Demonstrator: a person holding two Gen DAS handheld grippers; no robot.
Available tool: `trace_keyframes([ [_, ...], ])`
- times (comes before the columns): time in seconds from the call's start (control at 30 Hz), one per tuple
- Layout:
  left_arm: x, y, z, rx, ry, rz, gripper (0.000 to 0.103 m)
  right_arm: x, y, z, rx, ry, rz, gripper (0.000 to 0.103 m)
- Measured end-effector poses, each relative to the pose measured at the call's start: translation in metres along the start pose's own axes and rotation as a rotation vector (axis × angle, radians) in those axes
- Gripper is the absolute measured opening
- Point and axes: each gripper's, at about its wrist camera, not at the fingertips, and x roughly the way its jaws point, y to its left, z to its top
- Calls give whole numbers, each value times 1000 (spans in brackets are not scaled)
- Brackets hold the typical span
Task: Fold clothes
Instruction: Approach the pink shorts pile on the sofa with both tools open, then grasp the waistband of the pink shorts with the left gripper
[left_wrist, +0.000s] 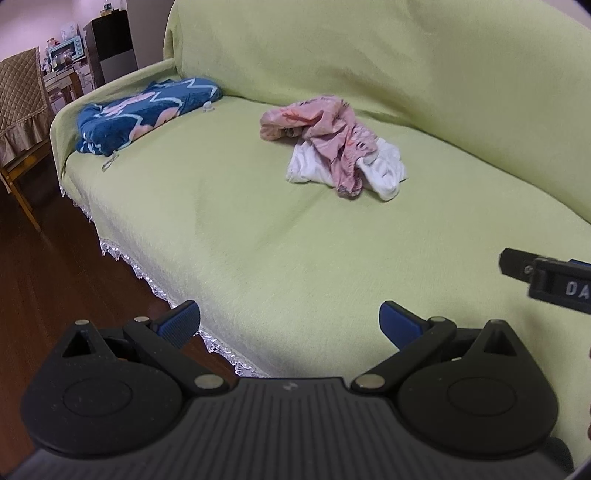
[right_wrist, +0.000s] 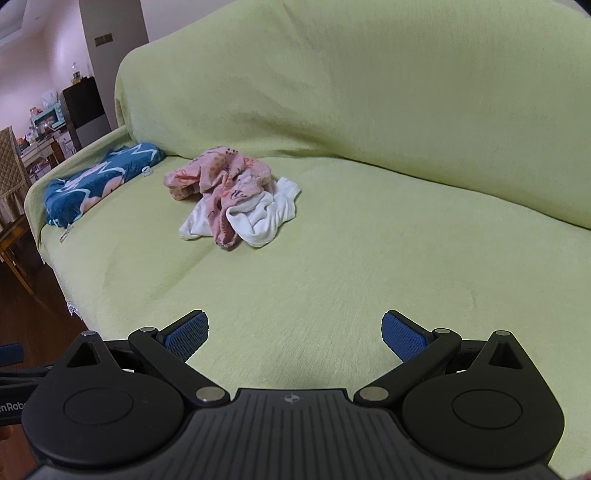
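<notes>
Right gripper (left_wrist: 546, 277) label "DA", rest cut off; clothes (left_wrist: 332, 147) crumpled.

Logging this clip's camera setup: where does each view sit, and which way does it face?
Left wrist: on the left tongs, open, facing the sofa seat from its front edge; the right tongs' tip shows at right.
Right wrist: on the right tongs, open, facing the seat and backrest.
Shared: pink garment on white garment, blue blanket.
</notes>
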Motion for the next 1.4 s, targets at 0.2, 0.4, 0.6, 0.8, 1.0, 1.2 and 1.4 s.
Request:
trace_keyframes([
  [0.2,42,-1,6,8,40,6,102,38,-9,8,19,27,-16,103],
  [0.4,97,-13,17,76,30,4,98,84,-20,21,88,33,-11,103],
  [0.6,154,-26,40,181,-36,-71,64,129,-37,26,206,3,19,103],
  [0.8,207,-39,66,201,-84,-149,28,157,-57,27,258,-50,26,103],
  [1.0,245,-52,88,161,-162,-178,23,167,-71,19,278,-34,21,103],
  [1.2,268,-50,105,80,-157,-254,19,168,-66,16,253,-29,14,103],
  [1.4,241,2,115,-20,-235,-198,1,162,-65,13,232,-36,16,103],
])
